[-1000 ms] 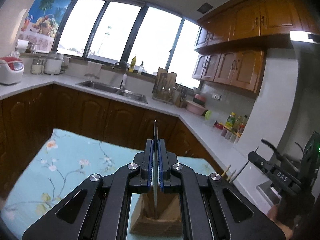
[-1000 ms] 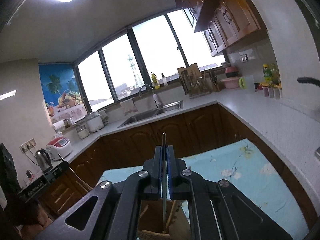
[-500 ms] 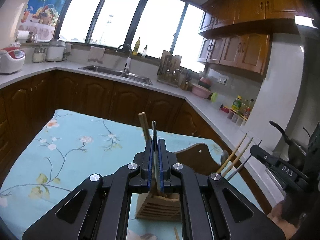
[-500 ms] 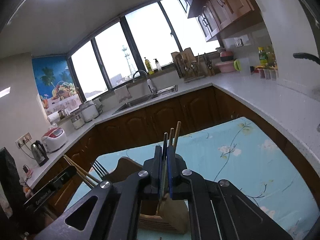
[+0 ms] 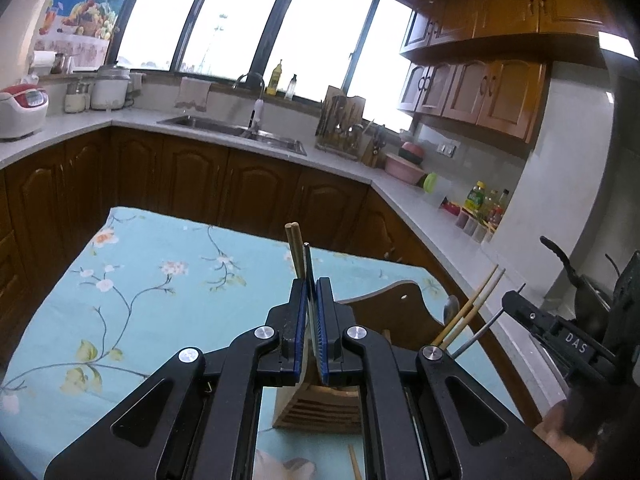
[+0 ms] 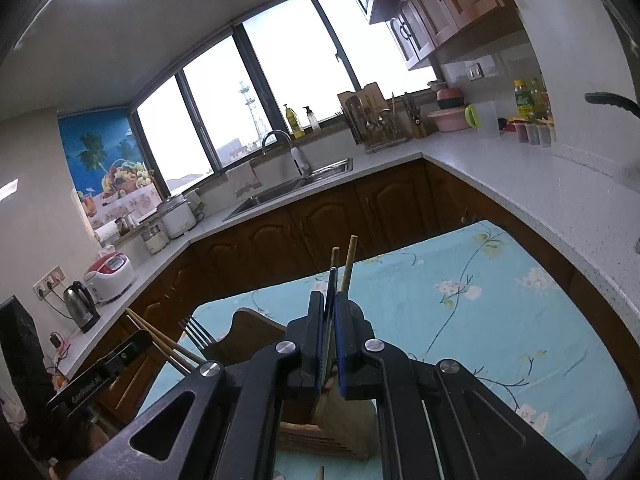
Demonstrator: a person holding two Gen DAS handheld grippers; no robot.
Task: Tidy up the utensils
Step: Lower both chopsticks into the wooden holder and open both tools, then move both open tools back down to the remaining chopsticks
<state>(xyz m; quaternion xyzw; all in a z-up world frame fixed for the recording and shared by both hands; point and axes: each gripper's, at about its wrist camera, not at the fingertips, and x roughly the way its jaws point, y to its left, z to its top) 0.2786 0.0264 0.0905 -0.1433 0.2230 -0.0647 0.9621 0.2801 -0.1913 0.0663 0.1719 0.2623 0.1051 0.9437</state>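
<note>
Both grippers are sinking toward the wooden holder [image 5: 320, 408] on the floral cloth [image 5: 140, 280]; left gripper [image 5: 311, 320] and right gripper [image 6: 329, 336] are each pinching a thin utensil upright; chopsticks [image 5: 295, 248] are standing inside; one stick [image 5: 354, 462] is lying loose.

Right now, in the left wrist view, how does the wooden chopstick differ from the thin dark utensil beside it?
The wooden chopstick is pale and thicker; the thin dark utensil is a narrow strip. The thin dark utensil is pinched in the shut left gripper; the wooden chopstick stands free, passing behind one finger. The wooden chopstick leans left; the thin dark utensil is nearly upright. Both rise above the wooden holder.
</note>
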